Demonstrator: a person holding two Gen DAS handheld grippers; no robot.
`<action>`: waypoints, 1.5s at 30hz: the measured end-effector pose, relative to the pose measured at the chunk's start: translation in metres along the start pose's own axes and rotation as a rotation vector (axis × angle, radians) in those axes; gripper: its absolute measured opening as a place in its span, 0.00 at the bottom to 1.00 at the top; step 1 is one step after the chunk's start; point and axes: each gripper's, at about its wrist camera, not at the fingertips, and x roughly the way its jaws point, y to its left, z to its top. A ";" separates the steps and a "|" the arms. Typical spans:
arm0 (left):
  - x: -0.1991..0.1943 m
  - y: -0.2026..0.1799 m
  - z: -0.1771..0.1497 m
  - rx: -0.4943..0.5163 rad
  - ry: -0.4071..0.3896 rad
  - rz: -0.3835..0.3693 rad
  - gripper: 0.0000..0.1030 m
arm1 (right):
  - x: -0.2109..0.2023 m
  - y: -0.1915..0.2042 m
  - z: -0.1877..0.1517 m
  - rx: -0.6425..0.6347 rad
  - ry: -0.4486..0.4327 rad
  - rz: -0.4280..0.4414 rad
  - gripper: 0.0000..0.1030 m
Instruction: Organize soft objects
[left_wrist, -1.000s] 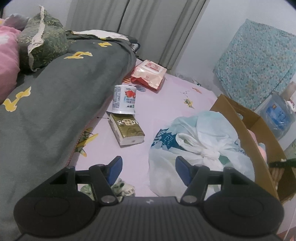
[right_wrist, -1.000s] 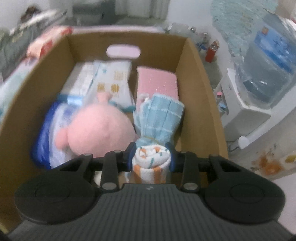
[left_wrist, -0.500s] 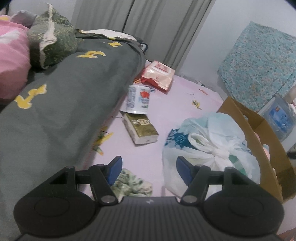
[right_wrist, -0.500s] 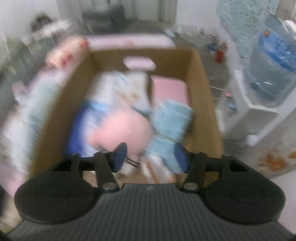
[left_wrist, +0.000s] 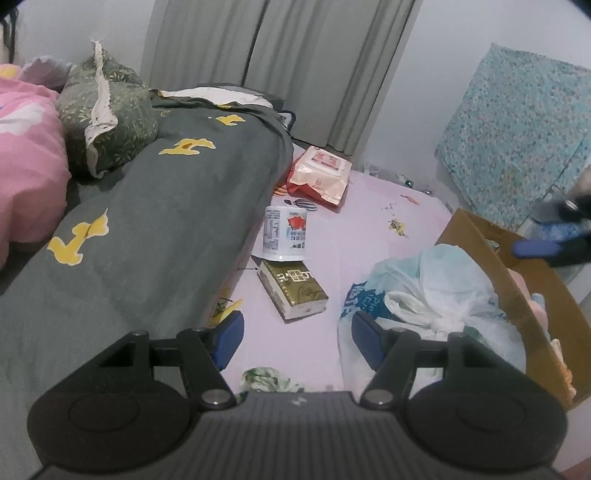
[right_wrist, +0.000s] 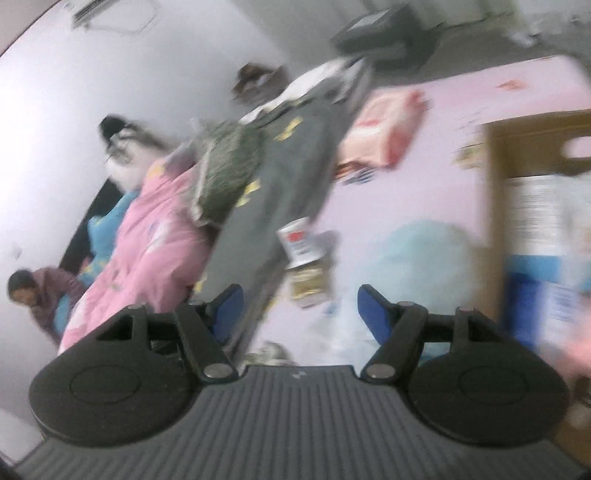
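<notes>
My left gripper (left_wrist: 297, 341) is open and empty above the pink bed sheet (left_wrist: 369, 214). Just under it lies a small green-patterned cloth (left_wrist: 271, 380). A tied white plastic bag (left_wrist: 424, 295) sits to its right, against the cardboard box (left_wrist: 517, 295). A gold tissue pack (left_wrist: 293, 291), a white roll pack (left_wrist: 286, 232) and a red-white wipes pack (left_wrist: 319, 173) lie ahead. My right gripper (right_wrist: 297, 314) is open and empty; its view is blurred and swung toward the bed. It also shows in the left wrist view (left_wrist: 550, 245) over the box.
A grey blanket (left_wrist: 147, 229) with yellow patches covers the bed's left side, with a green pillow (left_wrist: 107, 122) and a pink quilt (left_wrist: 26, 162). Grey curtains (left_wrist: 277, 66) hang behind. A person (right_wrist: 33, 295) crouches at the far left of the right wrist view.
My right gripper let go of the rolled striped cloth in the box, opened, and swung left toward the bed. My left gripper drew back and rose slightly; the green cloth slid under it.
</notes>
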 end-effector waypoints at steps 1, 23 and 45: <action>0.001 0.001 0.000 0.004 -0.002 0.007 0.62 | 0.015 0.006 0.004 -0.003 0.017 0.010 0.66; 0.048 0.010 0.007 -0.011 0.007 0.002 0.55 | 0.277 0.046 0.065 -0.144 0.219 -0.175 0.71; -0.008 0.011 -0.021 0.037 -0.023 -0.047 0.55 | 0.203 0.013 0.016 0.258 0.190 0.149 0.45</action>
